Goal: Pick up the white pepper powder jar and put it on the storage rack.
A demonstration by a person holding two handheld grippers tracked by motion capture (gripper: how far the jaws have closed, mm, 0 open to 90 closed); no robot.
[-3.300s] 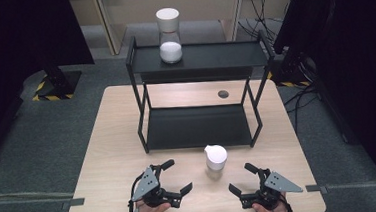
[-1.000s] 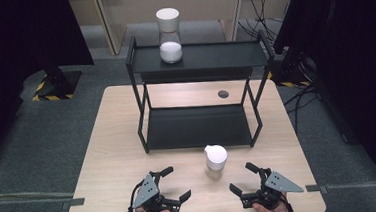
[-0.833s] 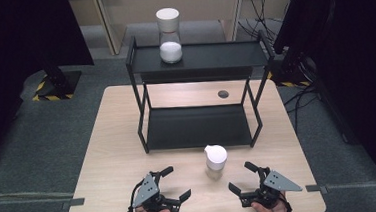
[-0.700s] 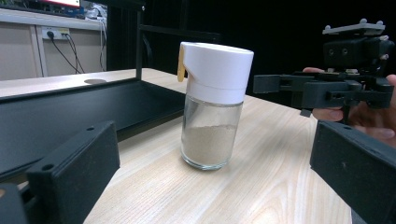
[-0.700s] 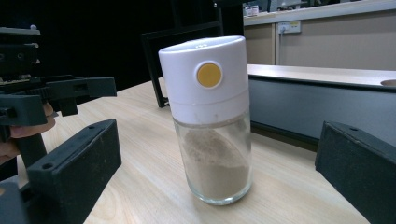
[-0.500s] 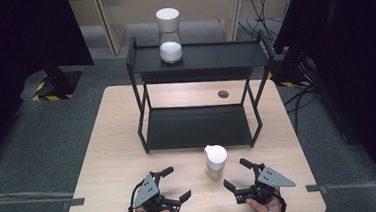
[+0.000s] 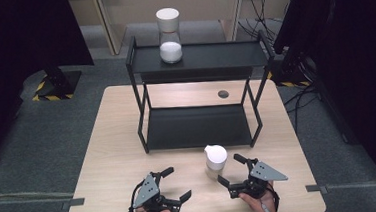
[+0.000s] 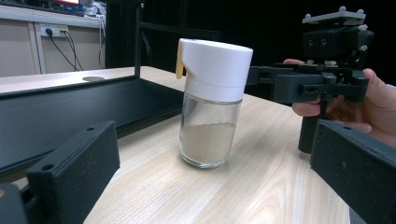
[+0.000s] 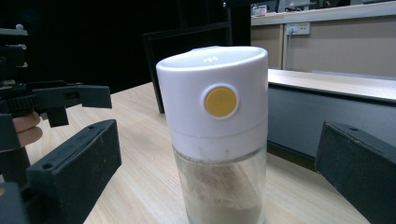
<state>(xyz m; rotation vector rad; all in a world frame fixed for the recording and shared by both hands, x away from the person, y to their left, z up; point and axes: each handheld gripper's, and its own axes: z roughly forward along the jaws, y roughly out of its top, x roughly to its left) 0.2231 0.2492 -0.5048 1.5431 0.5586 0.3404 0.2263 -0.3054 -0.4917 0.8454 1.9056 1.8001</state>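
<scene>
While both grippers sit low in the high view, the glass shaker jar (image 7: 215,160) with its white cap stands upright on the wooden table (image 7: 108,141), a little right of the frame's centre line and just below the front edge of the black two-tier rack (image 7: 197,125). Right gripper (image 7: 233,173) lies at lower right of that frame, its jaws spread wide and opening toward the jar; the upper jaw tip is just beside the jar, though I cannot tell whether it touches. Left gripper (image 7: 176,184) lies at lower left of centre, jaws likewise spread and holding nothing, clearly apart from the jar.

From the left gripper view, the jar (image 8: 212,100) stands at mid-frame between the two open black jaws, farther off on the table, with pale brown powder filling its lower part and a yellow tab on the cap's upper left edge. The right gripper (image 8: 322,86), held by a hand (image 8: 369,109), shows at the right of that frame, one jaw reaching in behind the jar's cap.

Seen in the right gripper view, the jar (image 9: 217,135) fills the centre between the parted jaws, a round yellow button on the cap facing the camera. The left gripper (image 9: 51,105) shows at the left edge.

On the rack's top shelf, upper centre of the high view, stands a second white-capped jar (image 7: 169,35) holding white contents
</scene>
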